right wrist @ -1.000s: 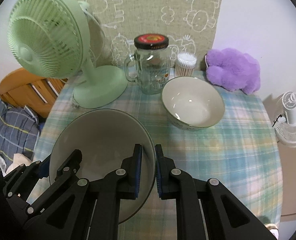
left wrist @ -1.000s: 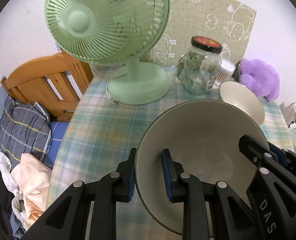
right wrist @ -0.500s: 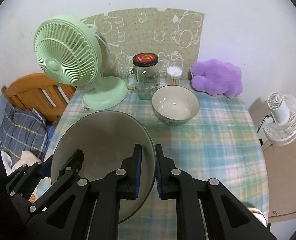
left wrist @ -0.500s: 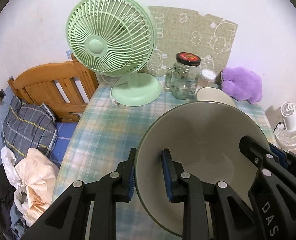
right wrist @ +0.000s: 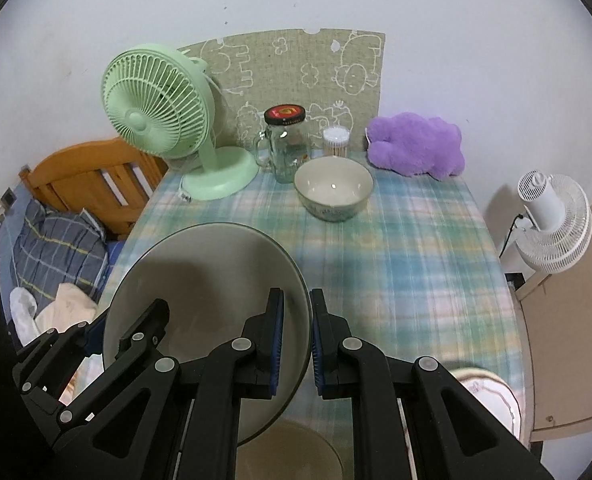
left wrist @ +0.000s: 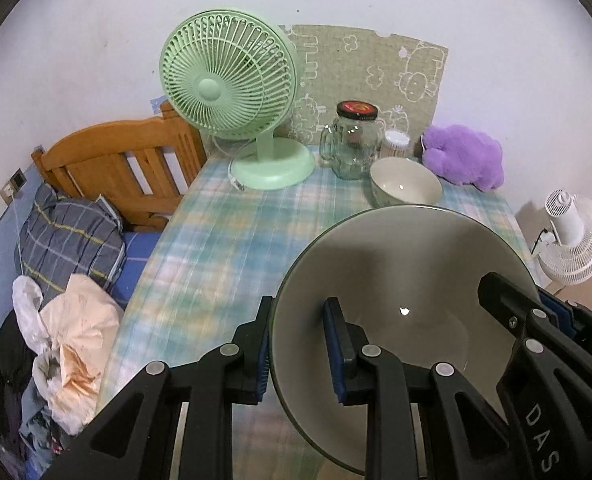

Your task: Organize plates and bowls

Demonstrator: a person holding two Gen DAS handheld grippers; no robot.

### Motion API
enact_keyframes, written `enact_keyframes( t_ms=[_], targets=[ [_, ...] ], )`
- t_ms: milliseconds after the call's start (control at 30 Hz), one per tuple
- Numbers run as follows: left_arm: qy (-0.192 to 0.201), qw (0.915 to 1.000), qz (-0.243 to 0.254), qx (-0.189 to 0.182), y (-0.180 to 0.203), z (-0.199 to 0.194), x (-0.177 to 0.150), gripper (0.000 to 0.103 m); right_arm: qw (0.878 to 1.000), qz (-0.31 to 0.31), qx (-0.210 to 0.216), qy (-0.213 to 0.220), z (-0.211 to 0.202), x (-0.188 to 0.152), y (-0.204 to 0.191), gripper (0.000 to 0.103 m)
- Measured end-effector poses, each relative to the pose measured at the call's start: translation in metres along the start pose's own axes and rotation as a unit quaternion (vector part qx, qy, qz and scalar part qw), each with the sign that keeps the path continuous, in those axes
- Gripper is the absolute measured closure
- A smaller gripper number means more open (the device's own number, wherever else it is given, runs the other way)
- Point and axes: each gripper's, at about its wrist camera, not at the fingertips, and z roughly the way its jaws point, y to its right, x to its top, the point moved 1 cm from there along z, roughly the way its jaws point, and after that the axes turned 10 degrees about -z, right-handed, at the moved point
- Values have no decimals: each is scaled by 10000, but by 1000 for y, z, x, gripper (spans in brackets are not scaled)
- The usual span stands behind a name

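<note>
Both grippers hold one large grey bowl [left wrist: 400, 280] in the air above the near part of the table. My left gripper [left wrist: 298, 354] is shut on its left rim. My right gripper [right wrist: 296, 346] is shut on its right rim; the bowl also shows in the right wrist view [right wrist: 207, 280]. A smaller cream bowl [right wrist: 333, 188] stands at the back of the table, in front of the glass jar; it also shows in the left wrist view [left wrist: 406, 186]. Another bowl [right wrist: 287, 456] lies under the held one at the near edge, mostly hidden.
On the checked tablecloth [right wrist: 416, 264] stand a green fan [right wrist: 163, 120], a glass jar with a dark lid [right wrist: 285, 148], a cotton-swab tub [right wrist: 336, 141] and a purple plush [right wrist: 416, 146]. A patterned dish [right wrist: 492, 396] sits at the near right. A wooden bed [left wrist: 123, 168] is left; a white fan [right wrist: 552, 220] right.
Both grippers have pulled back and up from the back of the table with the large bowl; the fan, jar and small bowl now look farther away. The grip has not changed.
</note>
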Motion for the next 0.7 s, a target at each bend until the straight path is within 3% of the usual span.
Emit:
enact_keyframes(
  t_ms=[700],
  targets=[
    [-553, 9984, 54, 102, 12, -12, -101, 81, 9981, -157, 272, -522, -14, -101, 19, 88]
  ],
)
